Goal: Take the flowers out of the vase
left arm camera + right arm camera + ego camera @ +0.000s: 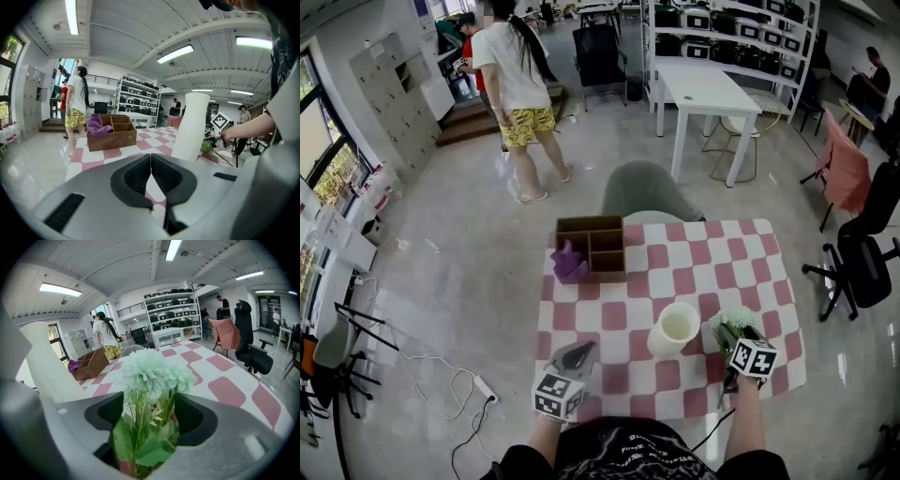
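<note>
A tall white vase stands upright on the red-and-white checked table, and no flowers show in its mouth. The bunch of pale green flowers is outside it, just to its right, low over the cloth. My right gripper is open: in the right gripper view the flowers and their leafy stems stand between the spread jaws of my right gripper, with gaps on both sides. My left gripper sits near the table's front left, left of the vase. My left gripper is shut and holds nothing.
A brown wooden compartment box with a purple cloth stands at the table's far left. A grey chair is behind the table. A person stands on the floor beyond. Cables lie on the floor at left.
</note>
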A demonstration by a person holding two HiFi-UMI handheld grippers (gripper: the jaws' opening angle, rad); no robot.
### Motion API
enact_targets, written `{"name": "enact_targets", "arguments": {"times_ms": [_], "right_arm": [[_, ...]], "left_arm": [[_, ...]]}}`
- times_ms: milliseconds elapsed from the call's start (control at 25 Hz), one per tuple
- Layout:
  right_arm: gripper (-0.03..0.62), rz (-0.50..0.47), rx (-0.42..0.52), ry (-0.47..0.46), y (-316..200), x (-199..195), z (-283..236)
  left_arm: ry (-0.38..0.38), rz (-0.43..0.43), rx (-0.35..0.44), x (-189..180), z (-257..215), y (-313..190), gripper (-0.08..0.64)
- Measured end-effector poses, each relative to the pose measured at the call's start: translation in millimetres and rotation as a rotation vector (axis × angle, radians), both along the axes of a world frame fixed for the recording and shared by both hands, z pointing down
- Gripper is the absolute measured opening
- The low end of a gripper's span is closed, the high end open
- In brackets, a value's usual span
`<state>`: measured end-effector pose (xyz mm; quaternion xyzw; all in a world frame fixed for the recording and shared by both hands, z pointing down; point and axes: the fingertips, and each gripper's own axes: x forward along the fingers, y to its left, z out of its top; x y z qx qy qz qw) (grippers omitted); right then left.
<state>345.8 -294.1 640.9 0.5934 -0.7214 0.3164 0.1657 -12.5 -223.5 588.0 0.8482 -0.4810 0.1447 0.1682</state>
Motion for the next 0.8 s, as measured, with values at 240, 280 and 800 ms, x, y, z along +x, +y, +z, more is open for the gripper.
{"name": "enact_targets", "arguments": {"times_ms": [240,280,800], "right_arm": [[0.426,-0.015,-0.014,-0.011,9.4,-8.2,-4.0],[0.43,-0.009,-0.009,-0.013,12.3,-8.2,-5.6],[0.434,0.06,0.163,-0.097,47.3,5.0,-57.0]], "left_arm": [[0.007,0.016,0.002,4.0,2.3,3.0,0.012],[0.008,0.018,0.001,4.2,3.4,3.8,0.012],[0.022,0.038,0.008,6.5,-0.9,6.1,0.012]]}}
